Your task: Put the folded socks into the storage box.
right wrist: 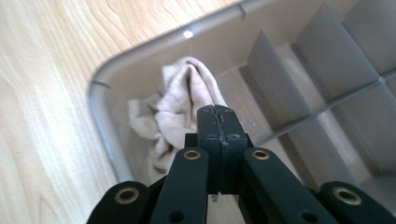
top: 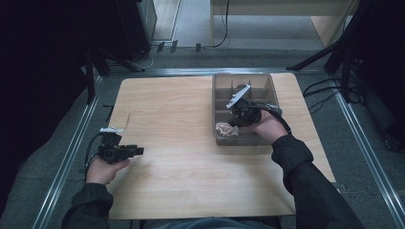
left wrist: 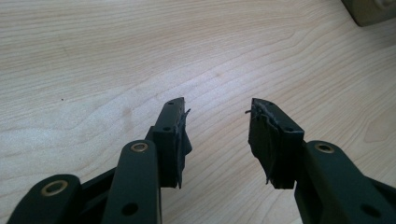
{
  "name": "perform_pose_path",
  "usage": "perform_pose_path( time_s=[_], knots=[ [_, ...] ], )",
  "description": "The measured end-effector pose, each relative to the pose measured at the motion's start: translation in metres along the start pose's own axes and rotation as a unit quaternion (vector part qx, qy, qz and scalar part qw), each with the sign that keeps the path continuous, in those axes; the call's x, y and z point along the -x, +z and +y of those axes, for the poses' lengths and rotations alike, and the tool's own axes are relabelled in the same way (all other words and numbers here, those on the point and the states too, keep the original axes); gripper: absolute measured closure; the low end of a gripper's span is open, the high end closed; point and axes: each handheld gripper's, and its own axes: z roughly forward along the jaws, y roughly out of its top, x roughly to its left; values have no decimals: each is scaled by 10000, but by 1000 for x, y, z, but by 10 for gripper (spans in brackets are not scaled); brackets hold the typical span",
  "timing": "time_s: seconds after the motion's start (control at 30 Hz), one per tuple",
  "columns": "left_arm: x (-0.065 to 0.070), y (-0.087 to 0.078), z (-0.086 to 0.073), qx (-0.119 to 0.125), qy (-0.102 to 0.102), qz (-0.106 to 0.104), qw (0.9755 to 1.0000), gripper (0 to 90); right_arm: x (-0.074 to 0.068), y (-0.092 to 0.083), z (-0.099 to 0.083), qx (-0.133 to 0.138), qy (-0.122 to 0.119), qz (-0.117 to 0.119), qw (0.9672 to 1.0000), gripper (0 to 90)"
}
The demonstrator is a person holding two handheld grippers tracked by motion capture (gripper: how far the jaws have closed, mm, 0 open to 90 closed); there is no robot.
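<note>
Light wood-grain tabletop (top: 181, 162), pale w/ wavy grain, rounded corners, mostly bare. Sits inside a metal rail frame (top: 71, 152) on grey floor. Dim room: black stands and dark gear at L and R edges, cables (top: 329, 90) trailing on floor at R, pale wood furniture (top: 282, 9) at far side.

Grey divided tray (top: 267, 86) on far R part of table, near R edge; several compartments split by thin walls, rounded corners. Beige cloth (right wrist: 177, 112) bunched in near-L corner compartment of tray, crumpled, peak rising up against tray wall; seen in high view at tray's near-L corner (top: 225, 129).

R gripper (right wrist: 218, 116) above tray, over near compartments, tilted down toward cloth corner. Jaws fully closed, pads pressed together, nothing clamped between; tips just beside/over cloth – contact w/ cloth: can't tell. In high view held in R hand (top: 267, 126), dark sleeve, cable looping off to R.

L gripper (left wrist: 217, 116) well apart from tray, near L edge of table, held low in L hand (top: 102, 169), pointing across bare wood. Jaws apart, roughly half spread, gap clear, only grain visible between. Black pad tape frayed at tips. Tray corner just peeking in top R of L gripper view (left wrist: 369, 11).
</note>
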Motion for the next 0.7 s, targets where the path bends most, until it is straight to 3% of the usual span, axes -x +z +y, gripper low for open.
perform_pose_path(
  time_s=[0.27,0.7],
  knots=[
    [3,7,7,-50,48,-54,10000,547,-10,-11,1,70,-62,-71,9999,900],
    [13,22,21,-175,244,-209,9993,530,-33,-28,-16,364,169,-148,9991,893]
  ],
)
